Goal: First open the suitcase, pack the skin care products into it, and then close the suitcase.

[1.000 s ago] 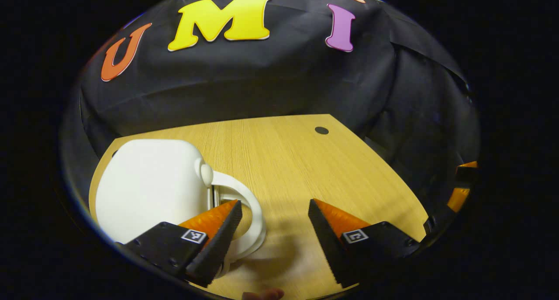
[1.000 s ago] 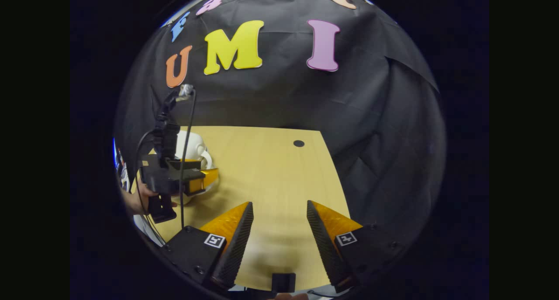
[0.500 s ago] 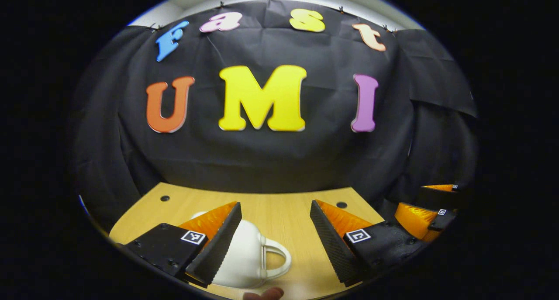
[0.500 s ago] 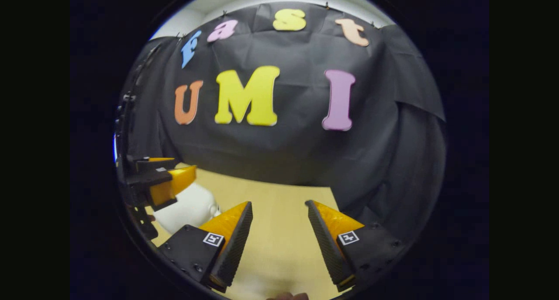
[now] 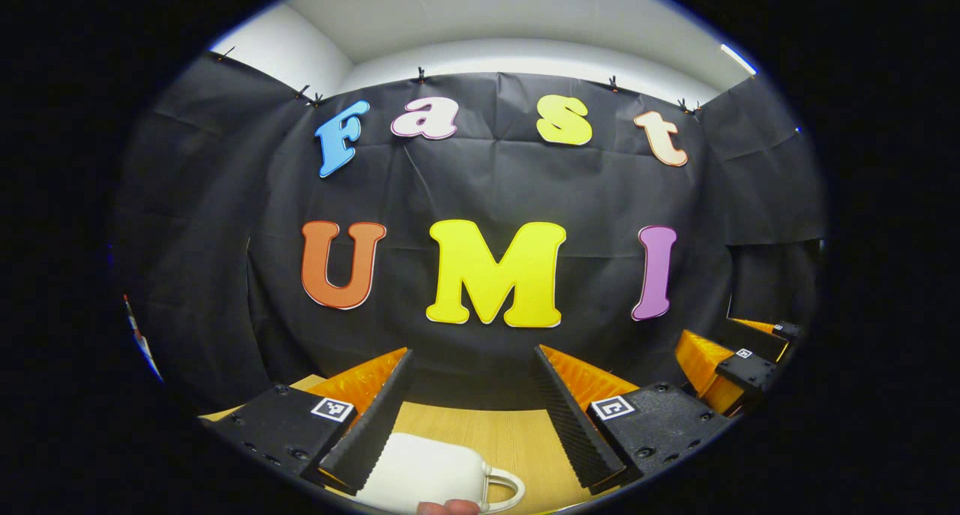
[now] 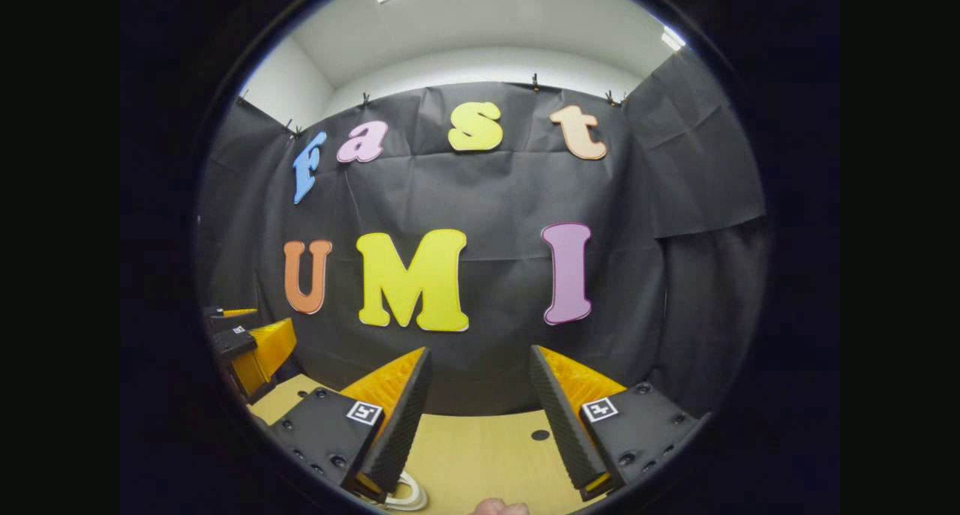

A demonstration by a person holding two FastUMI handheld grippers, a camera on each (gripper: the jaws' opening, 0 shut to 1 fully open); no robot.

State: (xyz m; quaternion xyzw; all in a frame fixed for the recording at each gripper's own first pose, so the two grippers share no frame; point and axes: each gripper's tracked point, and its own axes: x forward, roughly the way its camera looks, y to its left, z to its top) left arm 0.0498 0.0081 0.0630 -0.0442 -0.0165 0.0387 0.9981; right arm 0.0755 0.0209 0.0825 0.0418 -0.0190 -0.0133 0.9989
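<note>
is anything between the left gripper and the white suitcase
Nothing visible does. The closed white hard-shell suitcase lies on the wooden table just below the open left gripper, with only bare tabletop around it. The right gripper is off to the side.

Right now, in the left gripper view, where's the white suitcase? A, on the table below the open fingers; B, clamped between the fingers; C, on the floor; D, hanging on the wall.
A: the suitcase lies shut on the table, low between the left gripper's spread fingers, neither of which touches it.
</note>
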